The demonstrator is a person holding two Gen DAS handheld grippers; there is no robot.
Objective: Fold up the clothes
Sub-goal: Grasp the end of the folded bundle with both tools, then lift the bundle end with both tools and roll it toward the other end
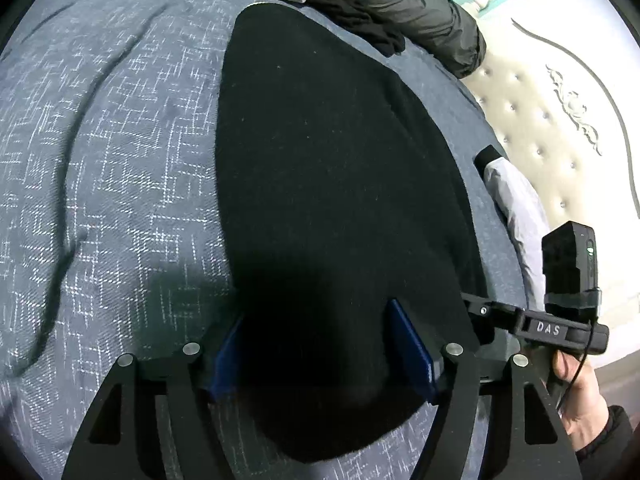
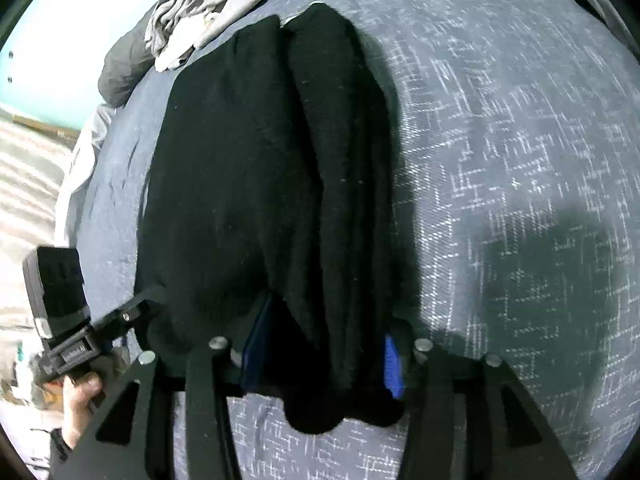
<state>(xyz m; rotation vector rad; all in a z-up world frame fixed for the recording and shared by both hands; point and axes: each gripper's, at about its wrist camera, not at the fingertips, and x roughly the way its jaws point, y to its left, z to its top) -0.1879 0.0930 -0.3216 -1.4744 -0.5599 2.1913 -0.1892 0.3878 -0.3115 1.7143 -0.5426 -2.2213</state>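
**Operator:** Bedding first: blue patterned bedspread (image 1: 100,168), tufted headboard (image 1: 532,120) at the far side, unfolded grey clothes (image 2: 208,12) piled at the far end. Where is the work item?

**Checker:** Black garment (image 1: 328,184) lies lengthwise on the bedspread, doubled into a long strip. Its near end sits between the fingers of both tools.

**Operator:** Left gripper (image 1: 320,356)?

**Checker:** Jaws stand wide, straddling the near end. Pad contact cannot be confirmed; read as released.

**Operator:** Right gripper (image 2: 320,360)?

**Checker:** Narrower. The cloth fills the span between its blue pads (image 2: 392,368); judged clenched on the near end of the garment's right-hand fold.

**Operator:** Hazards?

**Checker:** Lifting on one grip only would likely drag the strip askew and spill the fold. A shallow bite may slip off. A deep bite may catch the bedspread with the cloth.
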